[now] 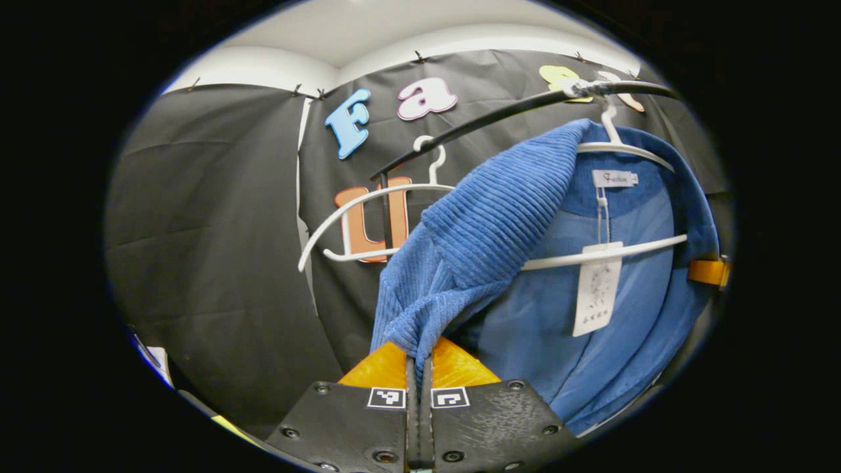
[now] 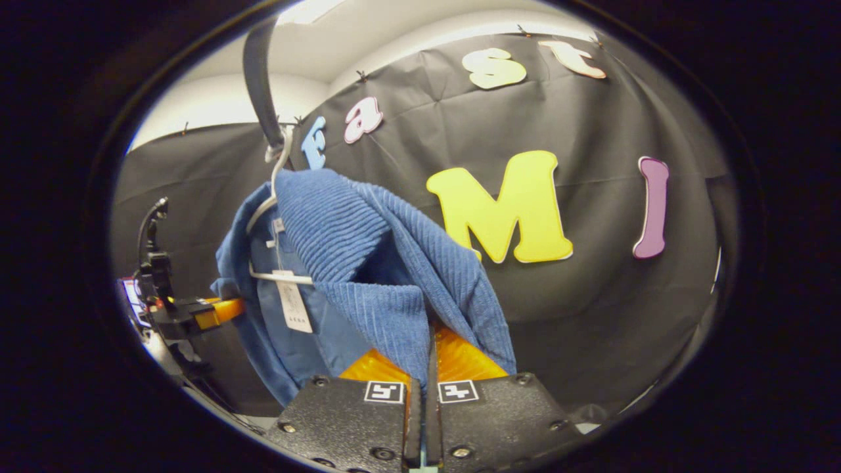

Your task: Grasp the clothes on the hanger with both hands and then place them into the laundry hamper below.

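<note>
We've got the left gripper (image 1: pixel 418 358) and right gripper (image 2: pixel 427 348) each pinching the blue garment (image 1: pixel 486 230), which hangs above them on its hanger (image 1: pixel 611 253); lift upward first.

Left gripper (image 1: pixel 418 368) and right gripper (image 2: pixel 420 368) — black screwed plates, square black-and-white markers.

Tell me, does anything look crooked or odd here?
The blue garment sits askew on its white hanger, bunched to one side because the left gripper and right gripper pinch its edges. Nothing looks damaged.
</note>
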